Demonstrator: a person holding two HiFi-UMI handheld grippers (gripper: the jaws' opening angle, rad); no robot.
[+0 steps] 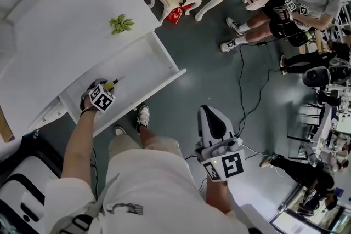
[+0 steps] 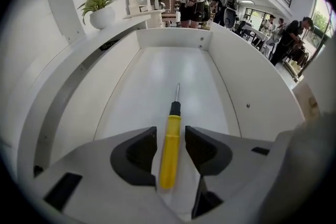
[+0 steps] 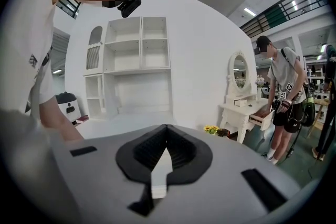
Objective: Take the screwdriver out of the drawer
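Lettering is proving too small to read: a dark print on the person's white shirt (image 1: pixel 123 208) is showing only as a smudge in the head view. The cubes (image 1: pixel 101 98) on the grippers are carrying square black-and-white patterns rather than words.

The left gripper (image 2: pixel 170 136) is reaching steeply down into the open white drawer (image 2: pixel 252 92). In the head view its cube and the left hand (image 1: pixel 88 102) are covering the jaws, so only a yellow stub and a thin shaft are peeking out past them.

The left gripper view is showing the rest. The screwdriver (image 2: pixel 170 157) is lying flat on the drawer floor, with its yellow handle toward the camera and its black collar and metal shaft pointing at the back wall. The handle is sitting between the two dark pads (image 2: pixel 134 152). The pads are standing apart, with a thin sliver of drawer floor showing on either side, so they are not pressing on it.

A potted plant (image 2: pixel 97 8) is standing on the cabinet top beside the drawer.

The right gripper (image 3: pixel 166 128) is hanging over the grey floor, well apart from the drawer. Its jaws are meeting at the tips with nothing between them.
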